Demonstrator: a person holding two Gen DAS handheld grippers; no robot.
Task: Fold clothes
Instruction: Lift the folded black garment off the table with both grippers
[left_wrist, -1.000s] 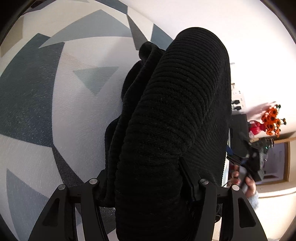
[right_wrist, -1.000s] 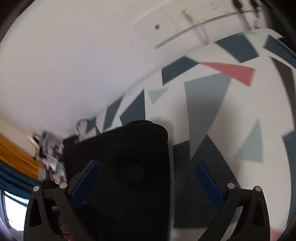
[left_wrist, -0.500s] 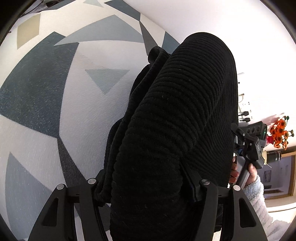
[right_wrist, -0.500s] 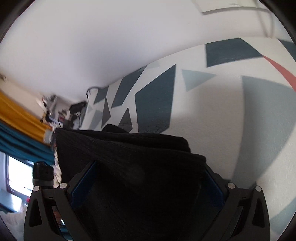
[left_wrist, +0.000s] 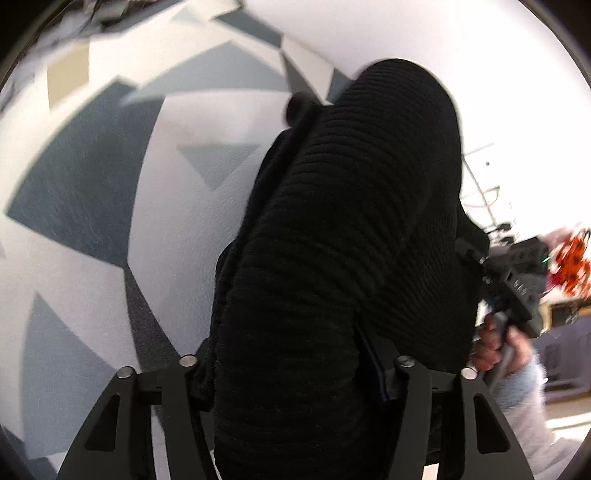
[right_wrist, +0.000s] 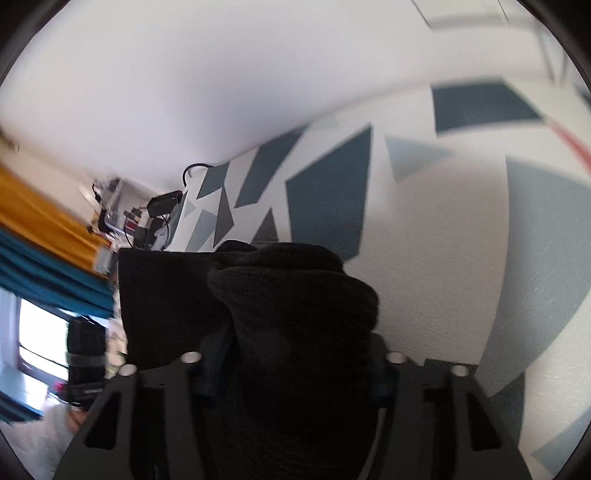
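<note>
Right gripper (right_wrist: 288, 373) closing onto black sweater (left_wrist: 351, 240); left gripper (left_wrist: 295, 373) closing on it; long axis away

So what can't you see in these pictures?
- Left wrist view: the black knit garment fills the left tongs and hides their pads, so what kind of clothing it is stays unclear.
- Right wrist view: the bunched garment covers the right tongs while they close.
- Left wrist view: orange flowers, blurred at the edge.

Black ribbed sweater (left_wrist: 351, 229) bunched on the geometric-patterned surface (left_wrist: 92, 206)
</note>
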